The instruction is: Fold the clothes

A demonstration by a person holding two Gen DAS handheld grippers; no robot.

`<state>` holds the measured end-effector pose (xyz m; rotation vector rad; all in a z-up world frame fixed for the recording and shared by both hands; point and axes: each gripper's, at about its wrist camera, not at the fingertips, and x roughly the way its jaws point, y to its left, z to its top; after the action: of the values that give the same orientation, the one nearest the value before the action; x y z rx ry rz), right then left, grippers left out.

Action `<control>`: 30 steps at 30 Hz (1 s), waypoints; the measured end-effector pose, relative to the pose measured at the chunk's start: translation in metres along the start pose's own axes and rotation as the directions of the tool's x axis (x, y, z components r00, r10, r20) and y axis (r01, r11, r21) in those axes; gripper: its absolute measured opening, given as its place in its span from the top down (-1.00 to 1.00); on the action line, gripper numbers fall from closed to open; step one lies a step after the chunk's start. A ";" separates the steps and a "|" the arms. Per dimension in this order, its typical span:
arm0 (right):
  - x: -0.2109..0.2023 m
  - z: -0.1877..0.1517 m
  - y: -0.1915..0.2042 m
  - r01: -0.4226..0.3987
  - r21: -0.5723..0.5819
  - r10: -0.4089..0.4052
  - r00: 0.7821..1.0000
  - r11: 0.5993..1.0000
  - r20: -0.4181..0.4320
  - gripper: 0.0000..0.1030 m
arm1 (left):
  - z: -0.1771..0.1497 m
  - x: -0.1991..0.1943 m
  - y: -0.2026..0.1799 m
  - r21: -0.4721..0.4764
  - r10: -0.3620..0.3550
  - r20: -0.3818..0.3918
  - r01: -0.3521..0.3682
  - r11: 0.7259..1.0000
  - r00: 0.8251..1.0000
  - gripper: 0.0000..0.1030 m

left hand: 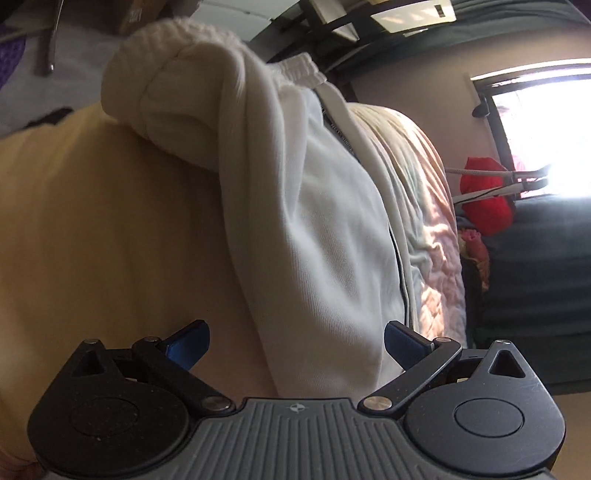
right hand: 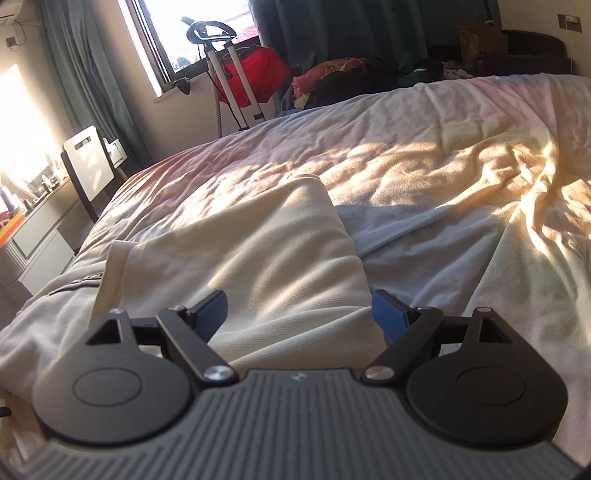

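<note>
A white zip-up sweatshirt (left hand: 303, 206) lies bunched on the bed in the left wrist view, its ribbed cuff (left hand: 162, 74) at the upper left and its zipper (left hand: 400, 266) running down the right side. My left gripper (left hand: 295, 345) is open, close over the sweatshirt's fabric, holding nothing. In the right wrist view a cream garment (right hand: 258, 251) lies flat on the bed, with a grey zipped garment (right hand: 62, 295) beside it at the left. My right gripper (right hand: 299, 314) is open just above the cream garment's near edge, holding nothing.
The bed's wrinkled pale sheet (right hand: 443, 158) spreads far and right. A yellow cloth (left hand: 92, 240) fills the left of the left wrist view. A red bag (right hand: 258, 74), a clothes pile (right hand: 332, 81) and a window (right hand: 207, 33) lie beyond the bed. A desk and chair (right hand: 88, 166) stand left.
</note>
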<state>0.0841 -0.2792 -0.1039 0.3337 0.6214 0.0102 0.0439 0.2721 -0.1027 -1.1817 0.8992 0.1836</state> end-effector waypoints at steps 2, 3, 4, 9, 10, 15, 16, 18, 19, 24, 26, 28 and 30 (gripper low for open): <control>-0.001 -0.001 0.007 -0.010 -0.037 0.010 1.000 0.999 0.010 -0.68 | 0.009 0.011 0.003 -0.021 -0.023 -0.011 0.022 1.000 1.000 -0.92; -0.001 -0.002 0.012 -0.021 -0.059 0.022 1.000 0.998 0.012 -0.68 | 0.012 0.009 0.002 -0.026 -0.022 0.027 0.023 0.999 0.999 -0.90; -0.001 -0.002 0.017 -0.032 -0.082 0.033 0.999 0.996 0.011 -0.68 | 0.016 0.008 0.001 -0.030 -0.021 0.065 0.023 0.999 0.998 -0.90; 0.001 -0.010 0.047 -0.093 -0.201 0.098 0.995 0.975 0.011 -0.68 | 0.042 0.004 0.001 0.048 0.000 0.214 -0.011 0.999 0.977 -0.85; 0.002 -0.012 0.053 -0.118 -0.220 0.120 0.993 0.968 -0.006 -0.68 | 0.046 0.005 0.005 0.035 0.021 0.229 -0.030 0.999 0.973 -0.81; 0.007 -0.029 0.083 -0.233 -0.323 0.211 0.972 0.917 -0.103 -0.68 | 0.057 0.001 0.014 0.028 0.042 0.319 -0.054 0.998 0.947 -0.42; 0.008 -0.034 0.089 -0.240 -0.352 0.210 0.970 0.905 -0.122 -0.68 | 0.060 -0.001 0.013 0.038 0.054 0.333 -0.071 0.997 0.941 -0.36; 0.012 -0.043 0.098 -0.232 -0.397 0.183 0.971 0.888 -0.157 -0.68 | 0.059 -0.004 0.012 0.067 0.054 0.361 -0.084 0.994 0.931 0.12; 0.014 -0.047 0.101 -0.226 -0.413 0.170 0.971 0.882 -0.167 -0.68 | 0.059 -0.006 0.012 0.084 0.053 0.374 -0.091 0.992 0.926 0.19; 0.010 -0.032 0.082 -0.279 -0.282 0.238 0.956 0.918 -0.170 -0.68 | 0.044 -0.018 -0.015 0.197 0.031 0.465 -0.138 0.971 0.885 0.49; 0.006 -0.025 0.071 -0.282 -0.215 0.254 0.956 0.935 -0.150 -0.68 | 0.028 -0.024 -0.036 0.283 0.015 0.525 -0.191 0.940 0.851 0.49; 0.003 -0.020 0.062 -0.263 -0.166 0.244 0.962 0.950 -0.124 -0.68 | 0.014 -0.031 -0.055 0.315 -0.007 0.562 -0.207 0.926 0.827 0.49; -0.002 -0.015 0.053 -0.234 -0.133 0.223 0.970 0.963 -0.096 -0.68 | -0.001 -0.039 -0.073 0.331 -0.031 0.593 -0.208 0.921 0.805 0.49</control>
<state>0.0782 -0.2246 -0.0978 0.2645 0.6550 0.2904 0.0589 0.2536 -0.0230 -0.6453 0.4032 0.4111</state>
